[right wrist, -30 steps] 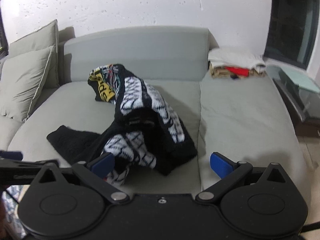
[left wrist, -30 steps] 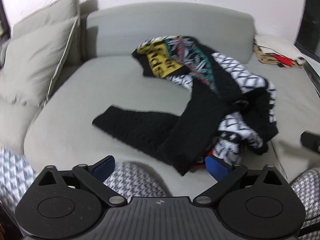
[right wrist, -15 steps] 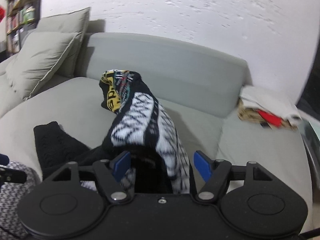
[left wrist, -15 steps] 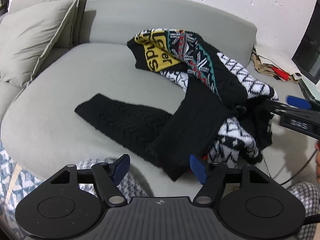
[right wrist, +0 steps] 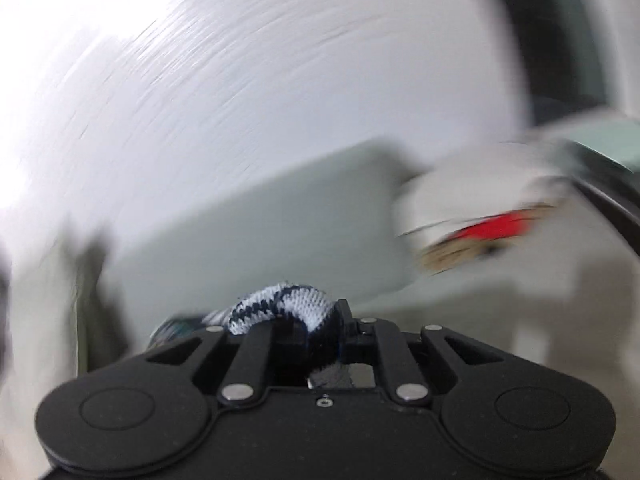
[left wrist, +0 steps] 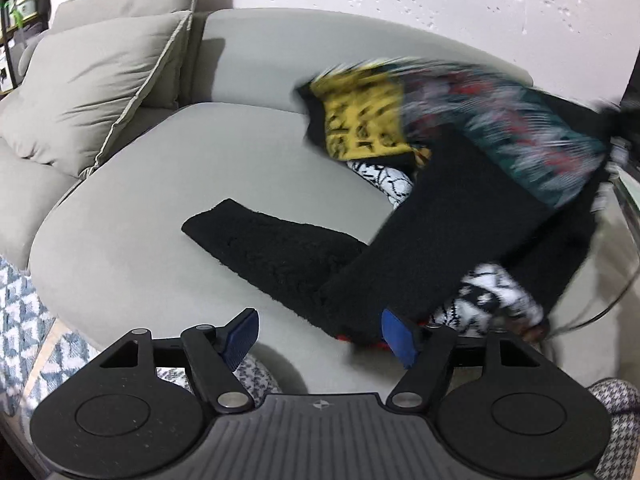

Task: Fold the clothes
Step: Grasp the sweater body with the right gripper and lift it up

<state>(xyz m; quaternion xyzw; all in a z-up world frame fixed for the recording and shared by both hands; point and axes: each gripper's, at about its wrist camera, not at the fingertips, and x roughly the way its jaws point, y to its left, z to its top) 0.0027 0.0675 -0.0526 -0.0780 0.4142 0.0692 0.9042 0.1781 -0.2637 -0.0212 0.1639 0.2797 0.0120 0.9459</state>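
Note:
A patterned knit sweater (left wrist: 460,184), black with white, yellow and teal panels, lies partly on the grey sofa seat (left wrist: 152,184); its upper right part is lifted and blurred. One black sleeve (left wrist: 272,248) stretches left across the seat. My left gripper (left wrist: 320,336) is open just before the sweater's lower black edge. My right gripper (right wrist: 308,332) is shut on a bunch of the sweater's black-and-white knit (right wrist: 280,304), raised and tilted toward the wall.
Two grey cushions (left wrist: 92,84) lean at the sofa's left end. A small stack of folded clothes (right wrist: 480,224) sits at the sofa's right end. A patterned rug (left wrist: 20,320) lies at lower left. A cable (left wrist: 600,304) trails at right.
My right gripper closed on the sweater and swung it upward; its view is blurred by motion. The sweater's right part rose. My left gripper moved closer to the black edge.

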